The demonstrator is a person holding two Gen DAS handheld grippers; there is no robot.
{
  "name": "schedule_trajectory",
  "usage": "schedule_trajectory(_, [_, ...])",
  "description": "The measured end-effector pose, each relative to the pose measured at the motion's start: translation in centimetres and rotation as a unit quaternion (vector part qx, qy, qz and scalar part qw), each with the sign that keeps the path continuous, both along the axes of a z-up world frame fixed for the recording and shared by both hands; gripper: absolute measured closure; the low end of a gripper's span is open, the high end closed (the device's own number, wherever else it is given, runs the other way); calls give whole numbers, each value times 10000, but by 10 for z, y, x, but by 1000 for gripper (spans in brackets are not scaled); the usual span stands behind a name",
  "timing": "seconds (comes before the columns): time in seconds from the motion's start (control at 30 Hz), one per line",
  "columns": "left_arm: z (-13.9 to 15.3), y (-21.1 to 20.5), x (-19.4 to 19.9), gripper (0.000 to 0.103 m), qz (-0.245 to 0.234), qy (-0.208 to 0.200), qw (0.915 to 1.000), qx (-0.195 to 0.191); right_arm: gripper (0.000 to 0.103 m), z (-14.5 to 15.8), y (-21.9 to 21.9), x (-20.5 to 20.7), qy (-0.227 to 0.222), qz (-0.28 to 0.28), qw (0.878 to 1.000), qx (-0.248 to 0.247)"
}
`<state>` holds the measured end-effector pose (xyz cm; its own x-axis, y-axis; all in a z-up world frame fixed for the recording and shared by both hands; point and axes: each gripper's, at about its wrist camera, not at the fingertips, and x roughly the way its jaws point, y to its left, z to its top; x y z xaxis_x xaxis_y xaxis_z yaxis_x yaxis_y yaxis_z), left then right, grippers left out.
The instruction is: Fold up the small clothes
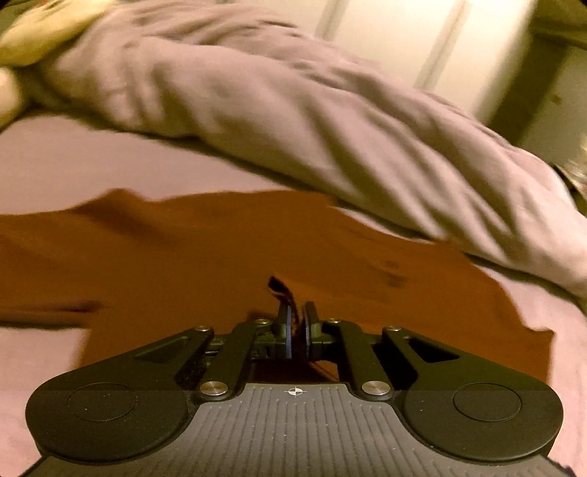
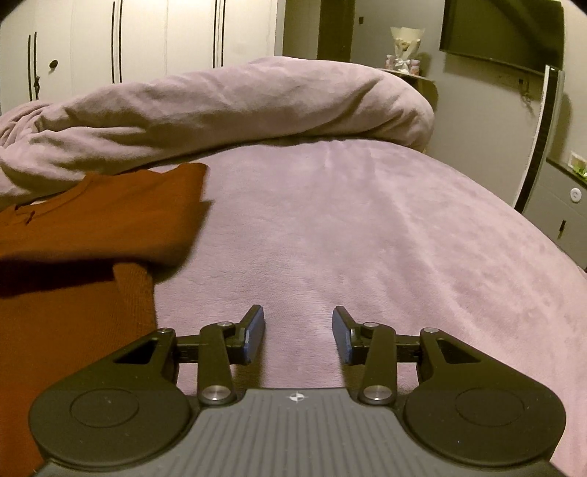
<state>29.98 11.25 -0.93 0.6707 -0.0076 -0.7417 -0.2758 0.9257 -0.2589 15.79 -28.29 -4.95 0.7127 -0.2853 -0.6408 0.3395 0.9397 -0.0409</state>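
Note:
A rust-orange garment (image 1: 183, 249) lies spread on the mauve bed sheet (image 1: 55, 157). My left gripper (image 1: 298, 312) is shut on a pinch of this garment; a dark fold of fabric sticks up between its pads. The left wrist view is blurred. In the right wrist view the same garment (image 2: 110, 212) lies at the left, with one part folded over another. My right gripper (image 2: 299, 315) stands open above the bare sheet (image 2: 367, 220), to the right of the garment, with nothing between its fingers.
A bunched mauve duvet (image 2: 220, 106) runs along the far side of the bed, right behind the garment. Beyond it are white wardrobe doors (image 2: 146, 36), a wall-mounted screen (image 2: 502, 33) and a grey cabinet (image 2: 565, 205) at the right.

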Motion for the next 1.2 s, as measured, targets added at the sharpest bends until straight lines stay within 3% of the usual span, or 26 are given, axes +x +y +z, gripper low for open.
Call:
schedule_trajectory(0.13, [-14, 40, -3, 95, 474, 147, 9988, -53, 59, 7, 9, 2, -127, 236, 9995, 151])
schedule_trajectory(0.33, [-18, 63, -5, 95, 674, 50, 9977, -100, 55, 14, 40, 24, -266, 954, 9942, 409])
schedule_trajectory(0.4, [-17, 69, -3, 95, 706, 13, 9974, -132, 47, 15, 55, 37, -301, 1312, 9900, 426])
schedule_trajectory(0.67, [-9, 77, 7, 95, 694, -245, 9971, -168, 47, -3, 109, 104, -38, 1977, 9786, -577])
schedule_trajectory(0.73, [-9, 76, 11, 95, 643, -267, 9974, -178, 50, -8, 114, 114, -19, 2042, 9765, -682])
schedule_trajectory(0.8, [-7, 76, 16, 95, 597, -314, 9974, -242, 66, -11, 115, 121, 3, 2094, 9760, -605])
schedule_trajectory(0.9, [2, 77, 15, 95, 513, -687, 9954, -418, 82, -4, 111, 120, -182, 1918, 9799, -526])
schedule_trajectory(0.97, [5, 79, 12, 95, 466, -868, 9938, -508, 82, -1, 107, 114, -305, 1789, 9823, -462])
schedule_trajectory(1.03, [0, 80, 10, 95, 418, -789, 9951, -422, 82, -3, 100, 108, -264, 1726, 9840, -339])
schedule_trajectory(1.2, [-36, 91, 3, 93, 372, -25, 9988, -308, 78, -9, 93, 92, -140, 1792, 9821, -566])
